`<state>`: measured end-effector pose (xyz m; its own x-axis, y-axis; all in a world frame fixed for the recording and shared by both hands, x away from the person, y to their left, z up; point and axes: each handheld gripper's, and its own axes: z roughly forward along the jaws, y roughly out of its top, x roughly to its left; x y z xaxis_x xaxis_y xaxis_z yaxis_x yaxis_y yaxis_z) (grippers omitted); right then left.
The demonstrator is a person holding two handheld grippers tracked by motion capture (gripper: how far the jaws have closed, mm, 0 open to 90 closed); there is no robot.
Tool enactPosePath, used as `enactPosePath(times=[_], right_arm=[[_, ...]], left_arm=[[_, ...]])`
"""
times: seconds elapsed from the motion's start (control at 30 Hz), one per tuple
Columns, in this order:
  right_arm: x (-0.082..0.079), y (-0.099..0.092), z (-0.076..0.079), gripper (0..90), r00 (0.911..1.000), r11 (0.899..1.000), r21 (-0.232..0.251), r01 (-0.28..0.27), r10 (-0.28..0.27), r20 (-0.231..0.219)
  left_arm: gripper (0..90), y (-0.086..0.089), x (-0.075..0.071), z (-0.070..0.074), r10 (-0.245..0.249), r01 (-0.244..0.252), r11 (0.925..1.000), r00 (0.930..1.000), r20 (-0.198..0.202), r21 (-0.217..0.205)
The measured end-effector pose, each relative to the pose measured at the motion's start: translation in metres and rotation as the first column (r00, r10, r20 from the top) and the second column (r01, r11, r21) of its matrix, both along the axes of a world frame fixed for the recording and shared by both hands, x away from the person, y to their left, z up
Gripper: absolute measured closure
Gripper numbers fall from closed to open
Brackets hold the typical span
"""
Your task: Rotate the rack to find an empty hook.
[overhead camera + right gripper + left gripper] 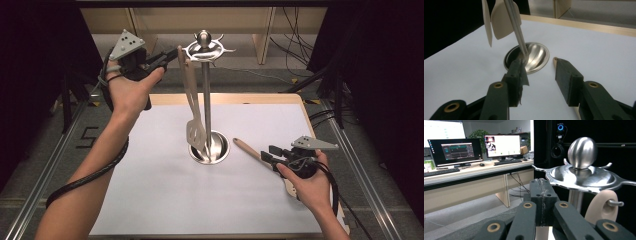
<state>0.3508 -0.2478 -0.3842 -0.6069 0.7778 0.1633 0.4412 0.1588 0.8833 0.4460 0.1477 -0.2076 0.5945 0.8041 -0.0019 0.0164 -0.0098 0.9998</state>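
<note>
High view: a steel utensil stand (205,100) rises from its round base (220,150) at the middle of a white sheet (165,190) on the wooden table (295,98). A slotted wooden spatula (192,107) hangs from one of the hooks of the stand's top ring, its blade just above the base. The left gripper (167,56), held up at ring height, points at the spatula's top end, jaws pressed together with nothing between them. The right gripper (267,155) rests low on the sheet, its jaws spread on either side of a wooden-handled utensil (246,148) lying flat to the right of the base; whether the pads touch the handle cannot be told.

Left gripper view: the closed left gripper (541,195) sits just beside the hook ring (584,177) and its ball finial (582,152); the spatula's looped end (600,206) hangs on a hook to the right. A desk with monitors (474,150) stands beyond.

Right gripper view: the right gripper (540,75) stands apart-jawed, the handle tip (555,59) showing just above the right-hand jaw. The stand's base (536,56) and pole (515,25) lie directly ahead, with the hanging blade (499,22) and a second pale blade edge beside it
</note>
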Motion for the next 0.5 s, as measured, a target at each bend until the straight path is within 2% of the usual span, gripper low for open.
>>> enactPosePath(times=[0.07,0.1,0.2,0.33,0.4,0.43,0.5], right_arm=[[0.0,0.0,0.0,58.3,1.0,1.0,-0.002,-0.001,0.001,-0.001],[-0.001,0.0,0.001,58.4,0.9998,1.0,0.005,0.0,0.0,-0.022],[0.0,0.0,0.0,58.3,1.0,1.0,-0.003,-0.002,0.002,0.002],[0.0,0.0,0.0,58.3,1.0,1.0,-0.004,-0.001,0.001,0.002],[0.0,0.001,0.001,58.3,0.9996,1.0,0.014,-0.005,0.005,-0.028],[0.0,0.0,0.001,58.3,0.9998,1.0,-0.001,0.002,-0.002,-0.021],[-0.001,0.0,0.002,58.3,0.9991,1.0,0.003,0.004,-0.004,-0.042]], left_arm=[[89.3,0.0,0.002,0.0,0.001,-0.001,1.0,1.0,-0.001,-0.003],[89.3,0.0,0.003,0.0,0.003,-0.003,1.0,1.0,-0.001,-0.003],[89.3,-0.001,0.007,0.0,0.009,-0.009,1.0,1.0,-0.004,-0.001],[89.3,-0.003,0.011,0.0,0.013,-0.013,0.9999,0.9999,-0.005,0.001],[89.3,-0.003,0.014,0.001,0.012,-0.012,0.9999,0.9999,-0.005,0.005],[89.2,-0.003,0.014,0.001,0.012,-0.012,0.9999,0.9999,-0.006,0.005],[89.2,-0.004,0.016,0.001,0.015,-0.015,0.9998,0.9999,-0.007,0.01]])
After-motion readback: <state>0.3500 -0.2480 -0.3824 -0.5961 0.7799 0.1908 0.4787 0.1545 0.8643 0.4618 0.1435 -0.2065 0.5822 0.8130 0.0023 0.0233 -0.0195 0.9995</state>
